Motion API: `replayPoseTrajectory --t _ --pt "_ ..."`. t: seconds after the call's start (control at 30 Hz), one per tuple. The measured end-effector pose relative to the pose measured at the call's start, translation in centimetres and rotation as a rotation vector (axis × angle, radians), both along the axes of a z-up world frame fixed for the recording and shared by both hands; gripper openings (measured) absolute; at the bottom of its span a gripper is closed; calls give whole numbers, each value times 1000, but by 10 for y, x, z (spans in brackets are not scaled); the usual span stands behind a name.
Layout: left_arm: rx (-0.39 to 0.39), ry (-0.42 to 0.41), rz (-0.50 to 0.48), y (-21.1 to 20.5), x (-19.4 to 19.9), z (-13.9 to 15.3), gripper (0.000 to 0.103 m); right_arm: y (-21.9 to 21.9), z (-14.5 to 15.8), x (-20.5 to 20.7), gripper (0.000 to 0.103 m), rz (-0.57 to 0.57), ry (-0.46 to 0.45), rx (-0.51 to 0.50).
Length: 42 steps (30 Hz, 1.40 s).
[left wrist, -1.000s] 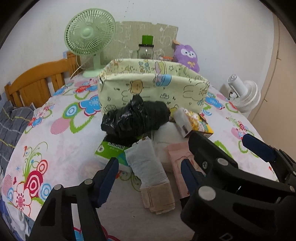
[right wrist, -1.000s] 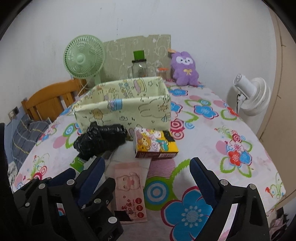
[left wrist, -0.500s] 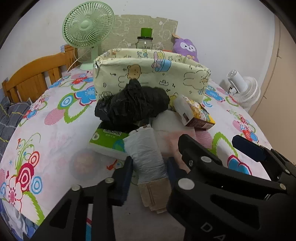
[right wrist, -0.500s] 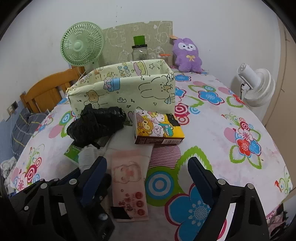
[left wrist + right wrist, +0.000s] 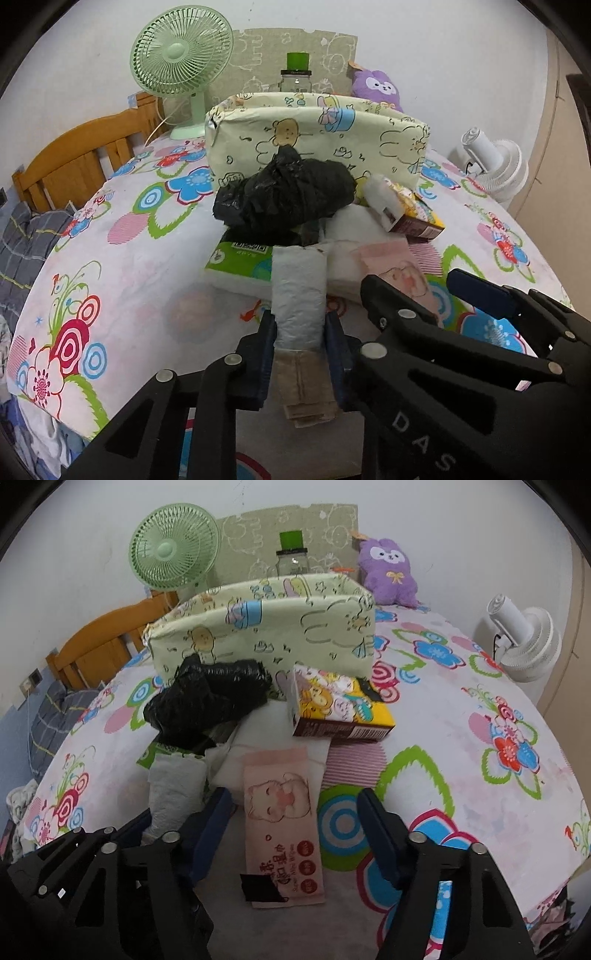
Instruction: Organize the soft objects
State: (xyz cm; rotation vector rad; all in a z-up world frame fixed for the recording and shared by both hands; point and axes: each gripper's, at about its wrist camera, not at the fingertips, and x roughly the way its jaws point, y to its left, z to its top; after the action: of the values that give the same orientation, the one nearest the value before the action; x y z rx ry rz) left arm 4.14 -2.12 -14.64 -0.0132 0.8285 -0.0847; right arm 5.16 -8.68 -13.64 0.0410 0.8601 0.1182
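Left claw (image 5: pixel 300 345) has just been closing and now pinches the white rolled packet (image 5: pixel 298 295) between its blue pads, near the worktop's (image 5: pixel 461 775) front edge. Right claw (image 5: pixel 295 834) has just been narrowing too, but its pads stand clear on either side of the pink wipes pack (image 5: pixel 282 819). Behind them lie a black bag (image 5: pixel 284 192) and the cartoon-print fabric bin (image 5: pixel 317 136), toward the back edge.

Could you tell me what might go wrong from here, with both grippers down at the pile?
The left gripper pinches the white roll near its end; the roll could sag or slip.
The right gripper, jaws closing, straddles the pink pack, not touching; it may miss this flat pack.
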Motion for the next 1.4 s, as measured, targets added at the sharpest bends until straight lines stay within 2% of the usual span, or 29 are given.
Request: replayPoseTrajectory --t 0.23,0.53,0.83,1.4 --pt "-8 4 -7 2 2 -3 24 2 -6 1 43 1 26 16" --pt "-17 -16 -27 -2 -1 4 14 -3 0 -3 43 -16 11 27" --pt "-11 -45 -42 -8 -4 18 12 -10 14 -7 43 -36 -17 40" --pt "-19 -122 -39 -11 -7 63 12 -16 63 -11 43 -39 -99 59"
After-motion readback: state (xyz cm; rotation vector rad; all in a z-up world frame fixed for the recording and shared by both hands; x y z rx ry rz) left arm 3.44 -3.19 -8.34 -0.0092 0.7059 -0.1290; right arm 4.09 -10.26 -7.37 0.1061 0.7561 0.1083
